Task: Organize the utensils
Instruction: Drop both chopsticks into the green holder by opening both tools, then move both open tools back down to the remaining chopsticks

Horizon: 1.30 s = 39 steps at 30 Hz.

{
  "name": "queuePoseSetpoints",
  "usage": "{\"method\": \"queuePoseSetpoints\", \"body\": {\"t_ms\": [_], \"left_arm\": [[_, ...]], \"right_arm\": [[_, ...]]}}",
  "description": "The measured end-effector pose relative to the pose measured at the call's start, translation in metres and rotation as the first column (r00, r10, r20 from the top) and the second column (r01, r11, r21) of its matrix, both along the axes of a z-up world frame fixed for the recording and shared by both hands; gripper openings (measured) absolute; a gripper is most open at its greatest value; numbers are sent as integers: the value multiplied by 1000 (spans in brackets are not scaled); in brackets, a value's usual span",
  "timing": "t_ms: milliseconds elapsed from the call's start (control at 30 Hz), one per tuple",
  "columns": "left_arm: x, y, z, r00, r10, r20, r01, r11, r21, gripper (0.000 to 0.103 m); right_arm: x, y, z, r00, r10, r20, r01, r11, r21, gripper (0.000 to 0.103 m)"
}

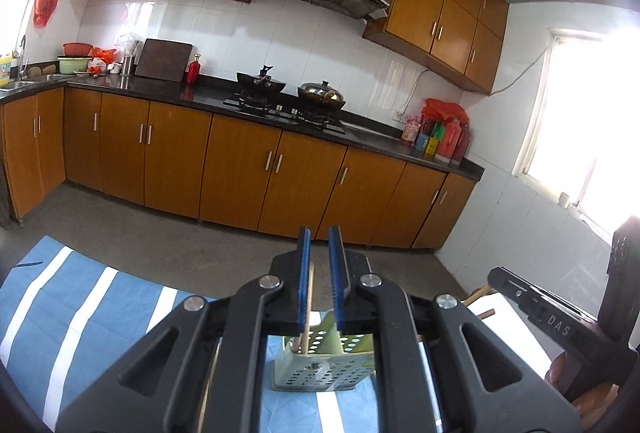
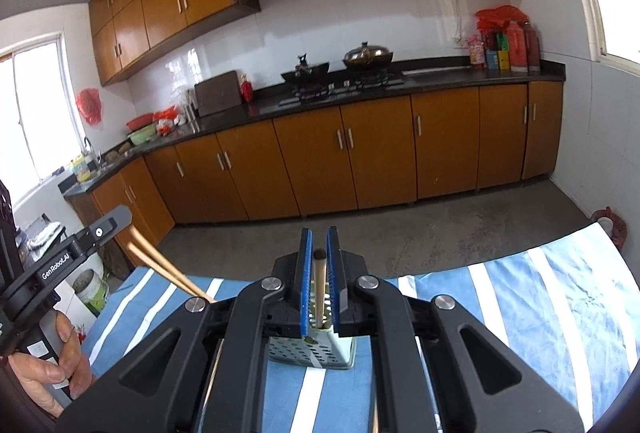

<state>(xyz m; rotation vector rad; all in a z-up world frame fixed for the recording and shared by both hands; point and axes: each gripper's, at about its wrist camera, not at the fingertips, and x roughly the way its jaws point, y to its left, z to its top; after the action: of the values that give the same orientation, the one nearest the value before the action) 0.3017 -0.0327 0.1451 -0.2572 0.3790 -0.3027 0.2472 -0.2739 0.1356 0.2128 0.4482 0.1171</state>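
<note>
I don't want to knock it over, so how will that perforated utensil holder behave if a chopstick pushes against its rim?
The utensil holder looks thin-walled and perforated, so probably light. It stands taller than its base on soft striped cloth, so a sideways push may well tip or slide it. The chopsticks standing inside raise its weight, adding to that risk.

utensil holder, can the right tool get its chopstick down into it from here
Probably yes. The right tool grips a chopstick upright, its lower end already at the open top of the utensil holder, with nothing between them.
</note>
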Motion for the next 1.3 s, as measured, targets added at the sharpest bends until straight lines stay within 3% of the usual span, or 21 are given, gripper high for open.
{"method": "queuePoseSetpoints", "body": {"t_ms": [167,300,500,567,700,867,1067,1133,1300], "left_arm": [[-27,21,10,1000,-7,27,8,1000,-13,19],[-51,48,-5,1000,30,-1,-30,999,32,23],[-63,84,-73,986,107,-131,-88,986,144,23],[-62,97,-107,971,115,-212,-84,985,151,23],[-64,107,-157,942,113,-315,-63,984,164,23],[-63,111,-197,909,96,-405,-37,988,152,23],[-58,105,-211,890,73,-451,-14,991,131,23],[-56,101,-212,886,56,-459,1,992,124,23],[-57,89,-219,881,11,-472,58,990,131,23]], "right_arm": [[-28,-28,-1,998,-59,19,58,998,10,8],[-43,-51,-31,991,-122,-54,121,992,-21,8],[-41,-62,-141,936,-100,-337,100,995,-20,8],[-41,-54,-172,912,-67,-405,68,998,-12,8],[-41,-36,-207,881,-21,-473,22,1000,-5,8],[-39,-20,-223,871,-13,-491,-12,999,-47,8],[-37,-12,-227,876,-34,-480,-25,993,-116,8],[-34,-18,-227,876,-113,-469,40,986,-164,8],[-35,-52,-226,866,-176,-469,155,984,-85,8]]}}
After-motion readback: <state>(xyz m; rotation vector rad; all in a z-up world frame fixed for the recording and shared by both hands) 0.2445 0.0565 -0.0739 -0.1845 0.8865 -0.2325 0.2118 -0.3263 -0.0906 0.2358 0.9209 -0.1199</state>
